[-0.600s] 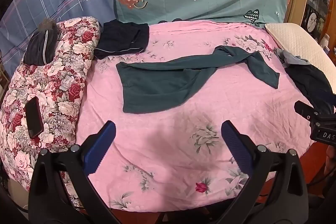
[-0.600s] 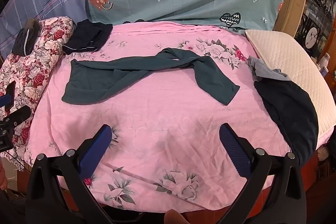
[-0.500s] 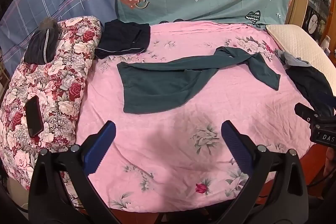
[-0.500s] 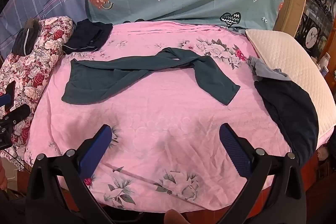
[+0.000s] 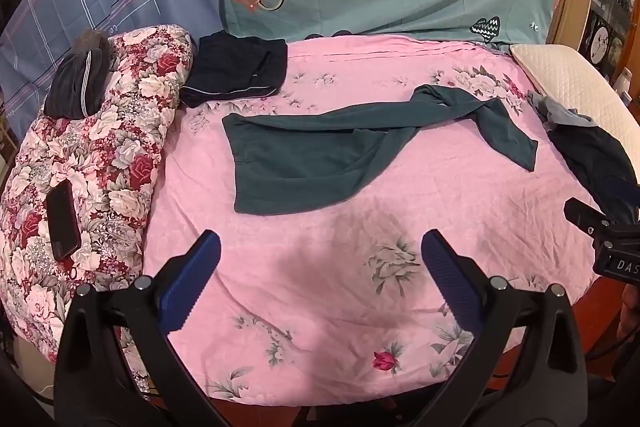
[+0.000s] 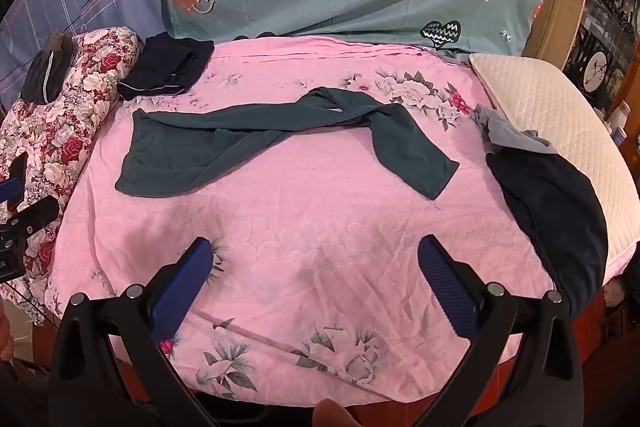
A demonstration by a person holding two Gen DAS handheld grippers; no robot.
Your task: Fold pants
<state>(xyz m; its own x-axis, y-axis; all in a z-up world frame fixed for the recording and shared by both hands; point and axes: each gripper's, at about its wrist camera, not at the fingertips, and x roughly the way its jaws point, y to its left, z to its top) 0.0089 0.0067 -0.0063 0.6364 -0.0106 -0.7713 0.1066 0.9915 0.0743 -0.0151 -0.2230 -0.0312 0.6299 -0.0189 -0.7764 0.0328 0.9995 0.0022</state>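
Dark green pants (image 5: 304, 159) (image 6: 192, 151) lie crumpled across the pink flowered bed cover (image 5: 320, 287) (image 6: 320, 247), waist to the left, legs twisted and crossing toward the right. My left gripper (image 5: 320, 251) hovers open above the near part of the cover, short of the waist, with nothing between its blue pads. The right gripper (image 6: 316, 257) hangs open too, over the near middle of the bed, well short of the leg end (image 6: 424, 171). Its black body (image 5: 608, 247) shows at the right edge of the left wrist view.
A red flowered quilt (image 5: 92, 163) with a phone (image 5: 62, 223) and a grey garment (image 5: 80, 83) lies at the left. Folded dark shorts (image 5: 236, 75) sit at the back left, a dark garment pile (image 6: 552, 211) and a cream pillow (image 6: 560, 131) at the right.
Both views have shifted only very slightly; the pants lie where they were and both grippers stay open.
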